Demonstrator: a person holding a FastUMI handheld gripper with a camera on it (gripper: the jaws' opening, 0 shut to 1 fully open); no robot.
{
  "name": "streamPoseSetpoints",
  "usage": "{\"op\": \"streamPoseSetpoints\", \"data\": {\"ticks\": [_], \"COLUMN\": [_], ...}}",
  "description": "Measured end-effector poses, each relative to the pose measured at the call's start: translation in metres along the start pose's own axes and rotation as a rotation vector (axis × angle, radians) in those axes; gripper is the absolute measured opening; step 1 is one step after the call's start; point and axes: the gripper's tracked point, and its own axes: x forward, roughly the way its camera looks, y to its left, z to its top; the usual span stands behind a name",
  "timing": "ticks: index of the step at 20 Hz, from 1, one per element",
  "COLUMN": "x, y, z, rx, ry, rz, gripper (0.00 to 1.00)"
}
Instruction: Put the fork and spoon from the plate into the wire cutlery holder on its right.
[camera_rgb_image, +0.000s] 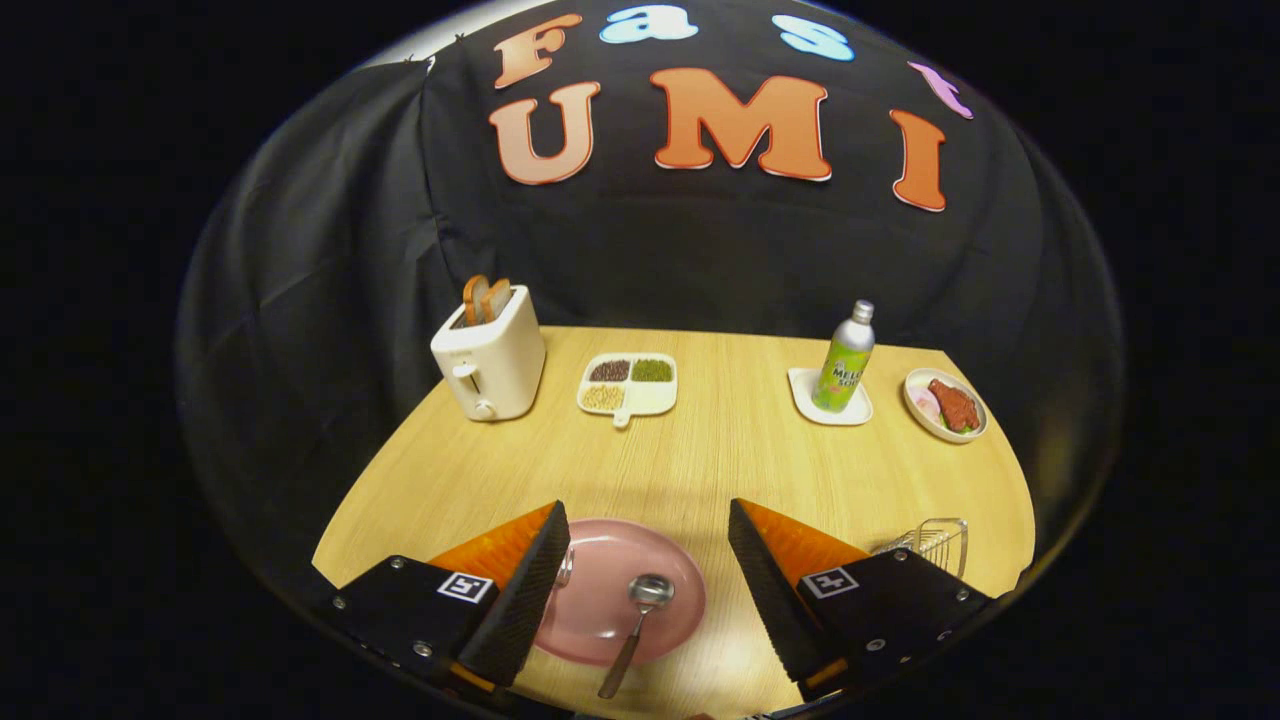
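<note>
A pink plate (600, 610) lies on the wooden table, between my two fingers and slightly left. On it rests a metal spoon (640, 610), bowl pointing away, its handle running off the plate's near rim. The fork (565, 572) lies at the plate's left side, mostly hidden behind my left finger; only its tines show. The wire cutlery holder (935, 545) stands to the right of the plate, partly hidden behind my right finger. My gripper (648, 545) hovers above the plate, open wide, with nothing held between the fingers.
At the back of the table stand a white toaster (490, 365) with bread slices, a divided dish (630, 385) of beans and grains, a green bottle (846, 362) on a white coaster, and a small plate (945, 405) of food. Bare wood lies between them and the pink plate.
</note>
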Motion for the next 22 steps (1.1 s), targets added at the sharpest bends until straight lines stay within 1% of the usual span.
{"op": "streamPoseSetpoints", "data": {"ticks": [3,4,6,8,9,11,12,15,16,17,18,19,21,22], "x": [0.011,0.015,0.021,0.029,0.030,0.033,0.035,0.039,0.042,0.042,0.043,0.043,0.045,0.044], "y": [0.006,0.009,0.017,0.019,0.020,0.022,0.021,0.021,0.022,0.022,0.020,0.018,0.017,0.017], "z": [-0.045,-0.065,-0.093,-0.110,-0.119,-0.132,-0.139,-0.161,-0.166,-0.170,-0.174,-0.177,-0.181,-0.181], "rx": [-0.001,-0.003,-0.008,-0.018,-0.021,-0.026,-0.028,-0.020,-0.017,-0.015,-0.018,-0.026,-0.033,-0.033], "ry": [0.122,0.184,0.274,0.330,0.358,0.406,0.432,0.506,0.525,0.544,0.559,0.576,0.581,0.584], "rz": [0.001,0.003,0.011,0.003,0.006,-0.003,-0.012,-0.027,-0.026,-0.029,-0.038,-0.049,-0.067,-0.075], "gripper": [0.96,0.95,0.88,0.81,0.79,0.72,0.65,0.56,0.52,0.49,0.44,0.42,0.32,0.24]}}
